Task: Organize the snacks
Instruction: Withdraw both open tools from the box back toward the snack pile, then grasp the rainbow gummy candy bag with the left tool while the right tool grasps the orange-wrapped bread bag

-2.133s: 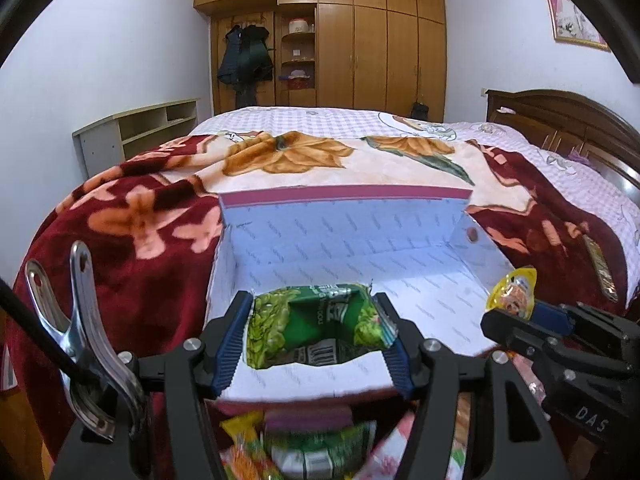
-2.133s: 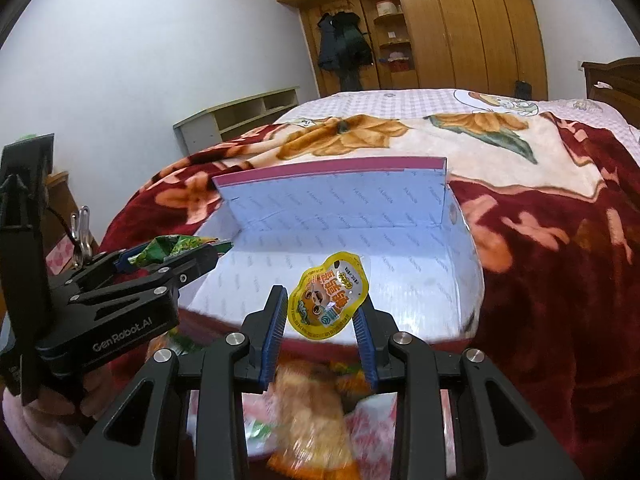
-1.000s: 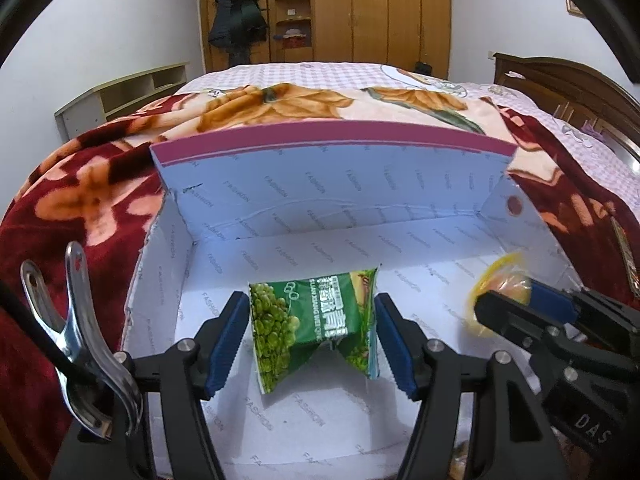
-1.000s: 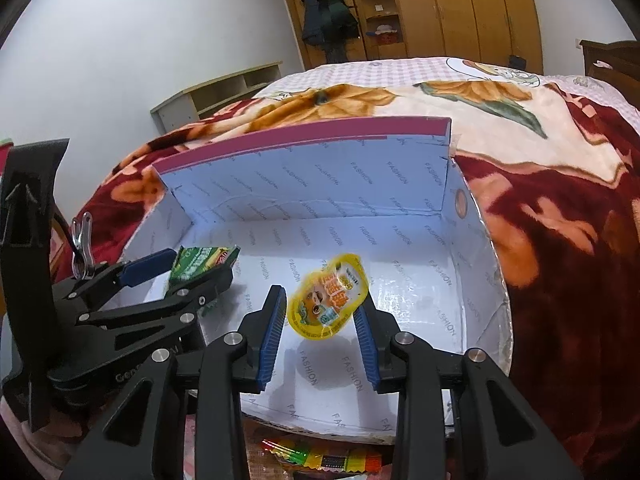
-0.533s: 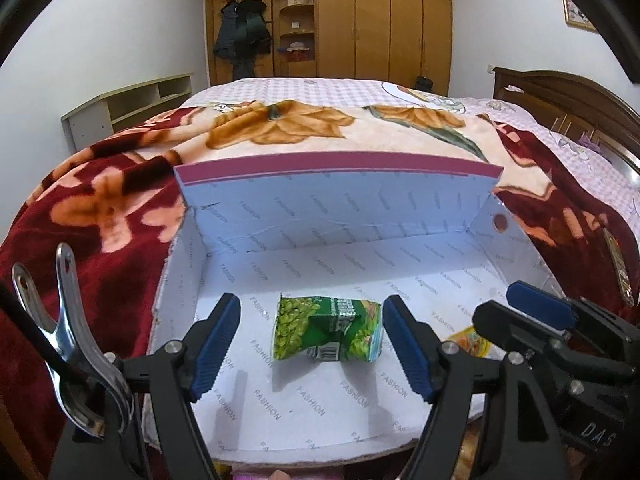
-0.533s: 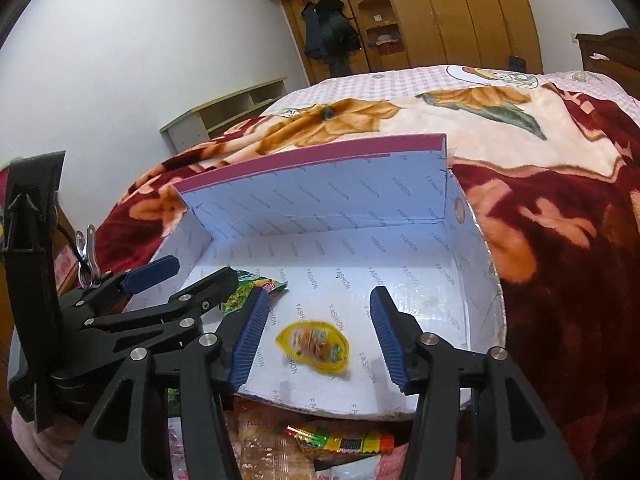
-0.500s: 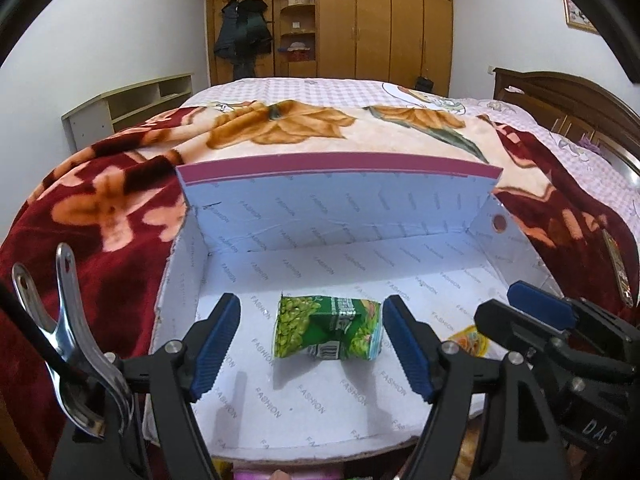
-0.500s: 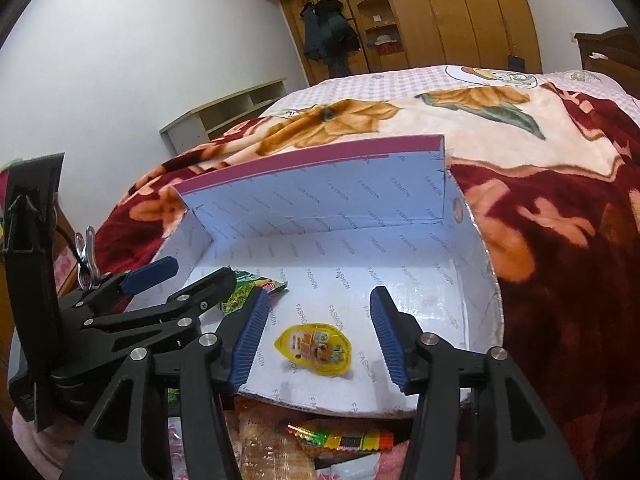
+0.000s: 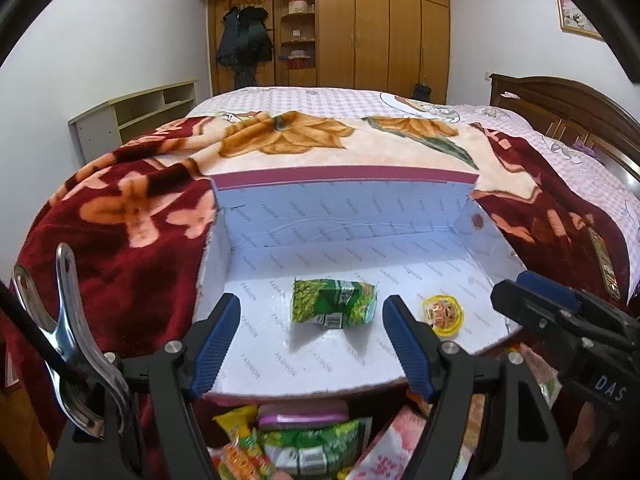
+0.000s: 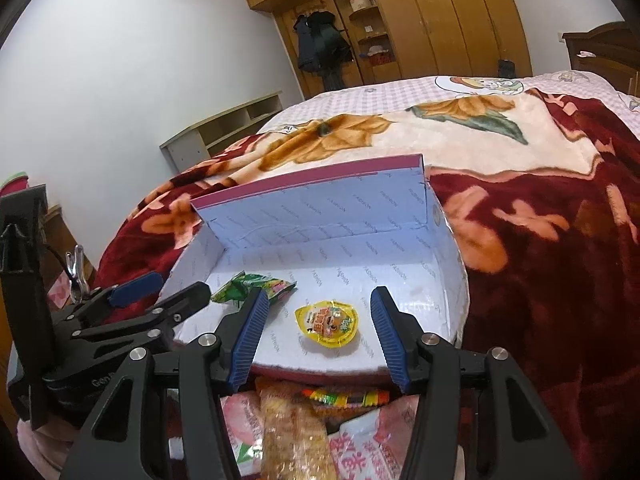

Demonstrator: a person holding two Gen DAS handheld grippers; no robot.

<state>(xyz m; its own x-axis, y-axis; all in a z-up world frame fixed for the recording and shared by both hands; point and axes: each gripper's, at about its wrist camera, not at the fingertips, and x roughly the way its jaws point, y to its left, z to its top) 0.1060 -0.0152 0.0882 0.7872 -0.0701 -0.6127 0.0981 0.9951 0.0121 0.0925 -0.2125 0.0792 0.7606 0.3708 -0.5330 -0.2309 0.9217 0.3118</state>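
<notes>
Lying in the box (image 9: 256, 236), a green packet (image 9: 334, 307) and yellow jelly cup (image 10: 327, 323) are sorted, while both tongs, left (image 9: 312, 340) and right (image 10: 316, 332), gape wide and empty above a pile of loose snacks (image 10: 312, 432) left to move.

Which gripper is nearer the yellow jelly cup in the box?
Right. The right gripper is open, its fingers flanking the yellow jelly cup; the left gripper is open around the green packet beside it.

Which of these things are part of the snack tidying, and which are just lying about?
Part of the job:
- green crinkled snack packet
- yellow round jelly cup
- white open cardboard box
- heap of loose snack packets

Lying about:
- red floral blanket
- wooden wardrobe
</notes>
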